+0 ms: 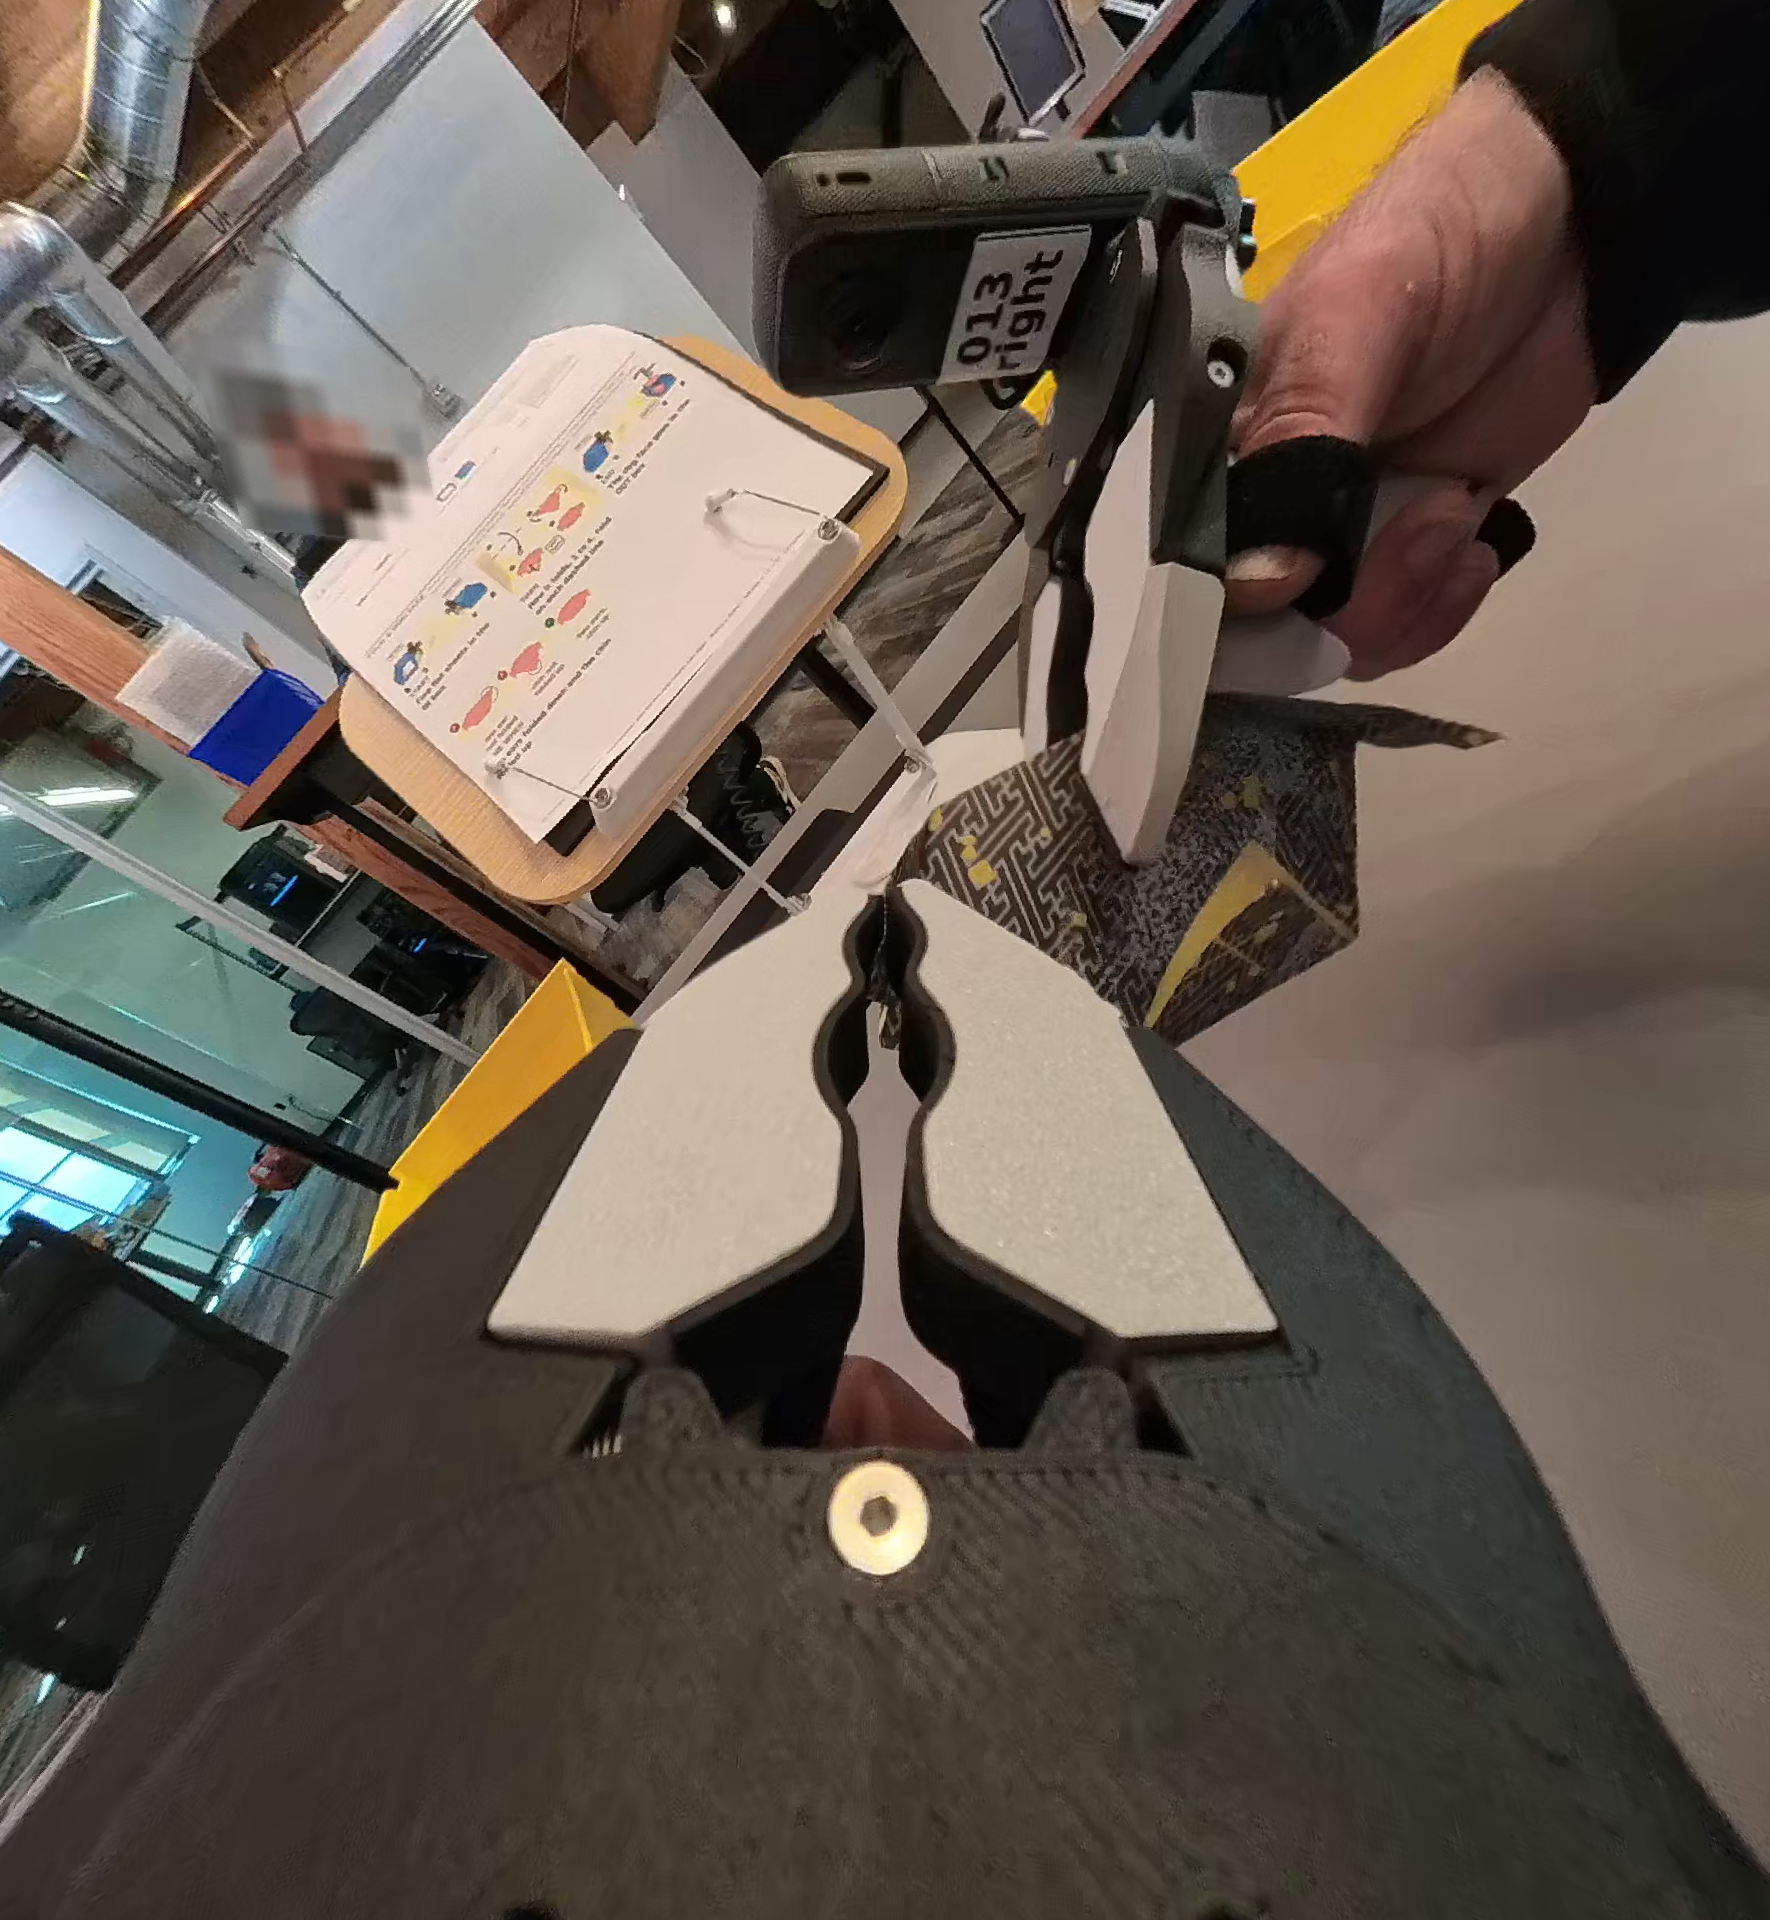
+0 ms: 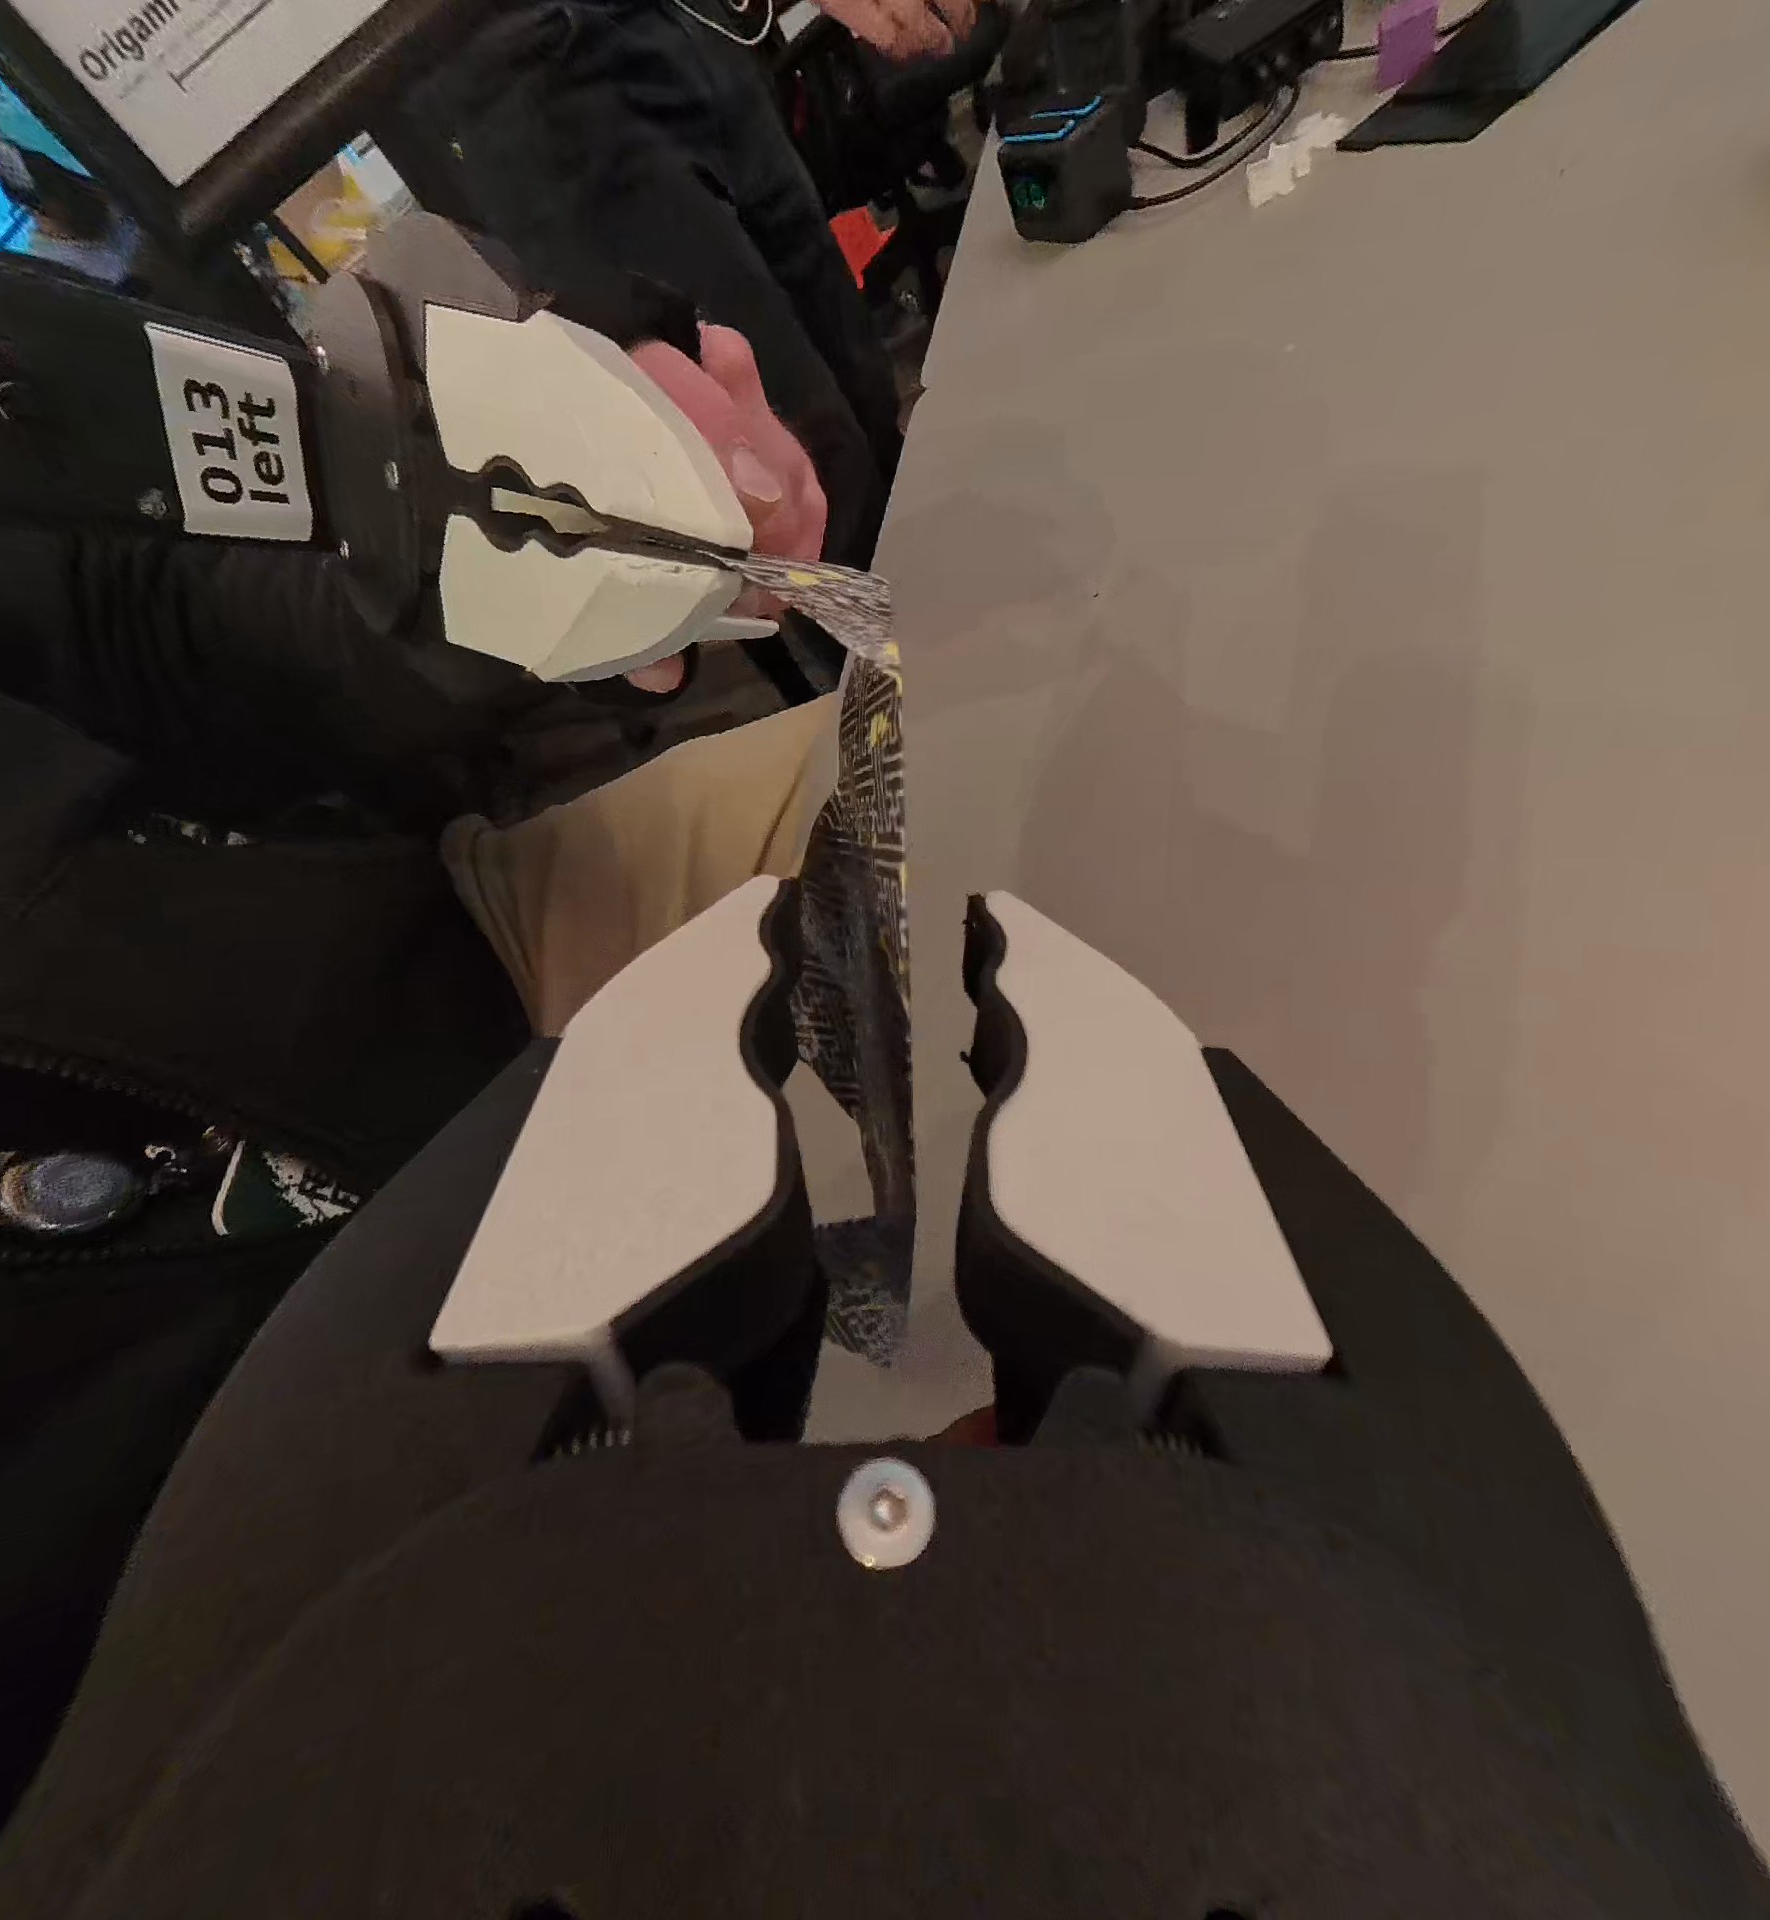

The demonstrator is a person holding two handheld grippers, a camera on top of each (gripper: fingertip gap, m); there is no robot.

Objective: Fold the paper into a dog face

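On the grey table [image 2: 1380, 727], at its near edge, lies the paper [image 1: 1172, 914]: black w/ yellow maze print, already folded, long axis along the edge. One corner sticks out off the table, pinched in the left gripper [image 1: 886, 920], jaws closed tight on it. Right gripper [image 2: 876, 904] is part open, fingers straddling the paper, not clamping. Instruction sheet [image 1: 590, 561] on a stand behind.
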